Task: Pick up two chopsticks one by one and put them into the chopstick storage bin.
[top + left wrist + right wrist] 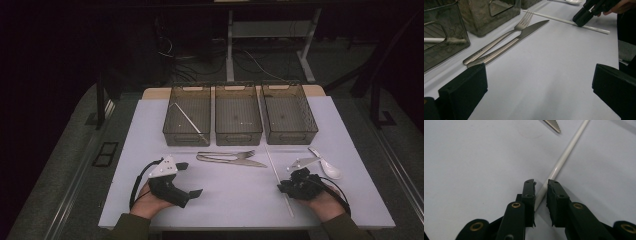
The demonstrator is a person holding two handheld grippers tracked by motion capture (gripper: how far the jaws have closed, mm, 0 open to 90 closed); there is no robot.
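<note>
Lying on the table, the chopstick (564,157) runs between the right gripper's (541,183) narrowed fingers (556,195), which have not clamped it. Beyond those fingertips lies the knife (235,161); the left gripper (192,179) rests wide open, well apart.

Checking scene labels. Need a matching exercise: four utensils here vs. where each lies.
Things:
1. fork
2. spoon
3. loose chopstick
4. second chopstick

Places:
A. inside the left bin
B. between the fingers of the right gripper
C. right beside the knife
D. on the table in front of the right bin

Pairs: 1-C, 2-D, 3-B, 4-A
</note>
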